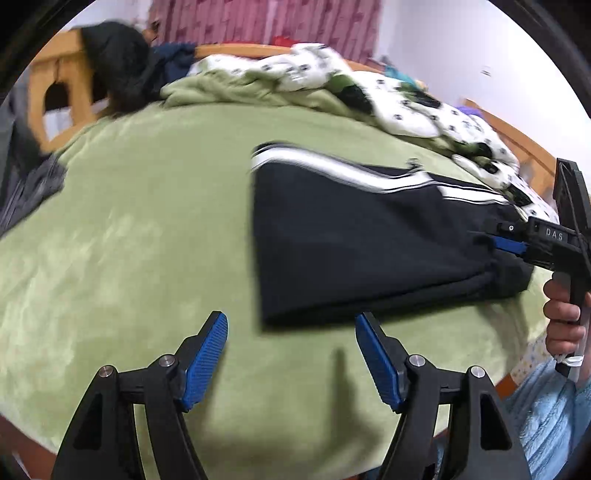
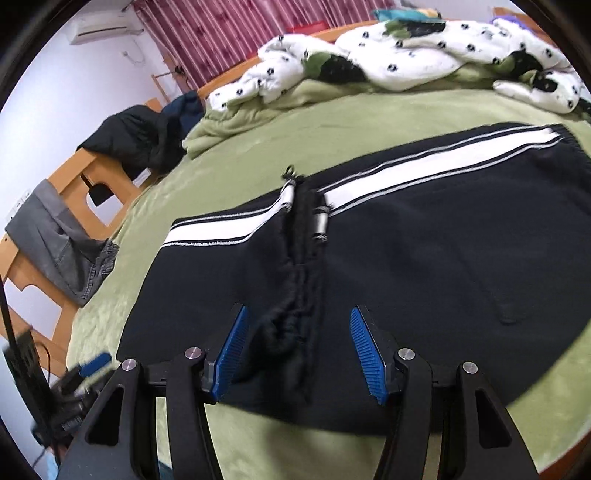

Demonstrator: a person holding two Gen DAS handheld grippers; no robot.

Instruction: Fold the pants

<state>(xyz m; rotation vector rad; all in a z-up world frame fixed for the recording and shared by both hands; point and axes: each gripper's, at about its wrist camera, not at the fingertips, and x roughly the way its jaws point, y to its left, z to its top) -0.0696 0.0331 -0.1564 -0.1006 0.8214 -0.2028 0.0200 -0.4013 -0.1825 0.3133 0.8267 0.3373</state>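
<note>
Green fleece blanket (image 2: pixel 369 122) covering the bed, rumpled white spotted duvet (image 2: pixel 406 55) at the far side, wooden bed frame (image 2: pixel 74 177) at left draped with dark clothes (image 2: pixel 136 136), maroon curtain (image 2: pixel 229 33) behind, pale walls, air conditioner (image 2: pixel 103 31) high left.

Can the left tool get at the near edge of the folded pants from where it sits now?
Probably yes. The left tool is open just short of the pants on the green blanket, with nothing between its fingers and that edge. The right tool works the other end.
</note>
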